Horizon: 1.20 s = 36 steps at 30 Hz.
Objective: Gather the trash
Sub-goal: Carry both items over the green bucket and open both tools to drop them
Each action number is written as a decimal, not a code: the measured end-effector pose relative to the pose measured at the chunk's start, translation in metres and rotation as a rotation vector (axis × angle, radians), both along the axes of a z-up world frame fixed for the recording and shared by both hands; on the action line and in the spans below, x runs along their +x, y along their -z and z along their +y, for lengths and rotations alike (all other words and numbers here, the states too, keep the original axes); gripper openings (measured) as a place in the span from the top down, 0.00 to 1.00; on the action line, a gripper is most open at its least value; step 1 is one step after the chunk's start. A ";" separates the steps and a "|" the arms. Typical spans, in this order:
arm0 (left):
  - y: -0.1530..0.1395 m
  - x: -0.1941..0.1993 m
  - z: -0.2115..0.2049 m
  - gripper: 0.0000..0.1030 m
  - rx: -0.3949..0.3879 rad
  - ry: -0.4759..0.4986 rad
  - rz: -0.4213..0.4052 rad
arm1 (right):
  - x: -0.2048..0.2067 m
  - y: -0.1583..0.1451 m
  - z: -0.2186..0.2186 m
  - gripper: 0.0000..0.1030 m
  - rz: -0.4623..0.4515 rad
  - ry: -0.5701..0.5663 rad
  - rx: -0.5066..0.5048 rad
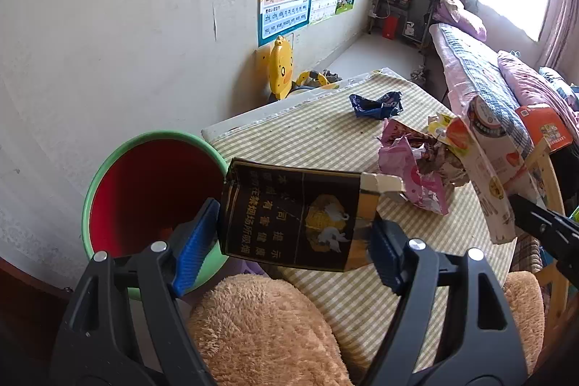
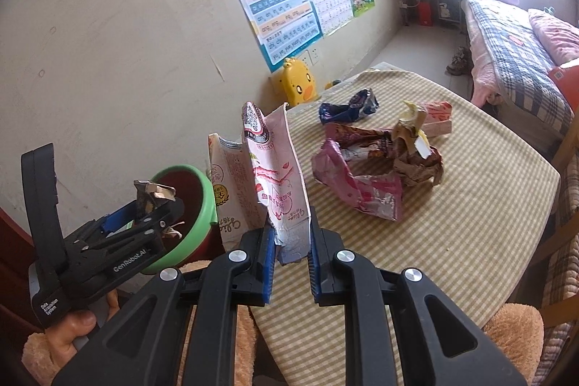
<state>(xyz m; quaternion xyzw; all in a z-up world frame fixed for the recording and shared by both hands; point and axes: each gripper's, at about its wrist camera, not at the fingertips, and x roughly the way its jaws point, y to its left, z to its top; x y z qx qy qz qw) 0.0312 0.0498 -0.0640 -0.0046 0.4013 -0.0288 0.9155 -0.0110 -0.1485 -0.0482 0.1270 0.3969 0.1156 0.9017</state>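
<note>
1. Left gripper (image 1: 293,241): clamped on a flattened black cigarette pack (image 1: 293,216) with gold print, held crosswise between the blue pads at lower centre of the left wrist view.
2. The pack hangs at the rim of the green bin (image 1: 108,176) with the red inside, which sits at left centre of that frame, just beside the table edge.
3. Right gripper (image 2: 291,263): clenched on the bottom edge of a flattened pink-and-white milk carton (image 2: 275,176), standing upright at centre of the right wrist view.
4. Checked tablecloth (image 2: 470,205), right half of frame, carries the rest of the trash: a pink wrapper (image 2: 362,187), a brown crumpled wrapper (image 2: 416,165) touching it, and a dark blue wrapper (image 2: 347,107) further up, apart from both.
5. Yellow duck toy (image 2: 298,85) against the wall, upper centre.
</note>
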 end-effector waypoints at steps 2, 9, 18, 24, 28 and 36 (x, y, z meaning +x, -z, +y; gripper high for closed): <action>0.001 0.000 0.002 0.27 -0.001 -0.004 0.002 | 0.001 0.000 0.005 0.86 -0.003 -0.002 0.000; 0.004 0.001 0.010 0.27 -0.006 -0.019 0.006 | 0.006 -0.003 0.021 0.86 -0.007 -0.041 -0.006; 0.009 0.003 0.031 0.27 -0.012 -0.062 0.019 | 0.017 -0.007 0.048 0.85 -0.018 -0.109 -0.015; 0.015 0.006 0.049 0.27 -0.015 -0.103 0.034 | 0.026 -0.007 0.071 0.85 -0.020 -0.158 -0.024; 0.019 0.008 0.064 0.27 -0.018 -0.132 0.042 | 0.030 -0.003 0.086 0.85 -0.016 -0.188 -0.032; 0.027 0.011 0.096 0.27 -0.008 -0.209 0.054 | 0.046 0.012 0.107 0.85 0.016 -0.226 -0.048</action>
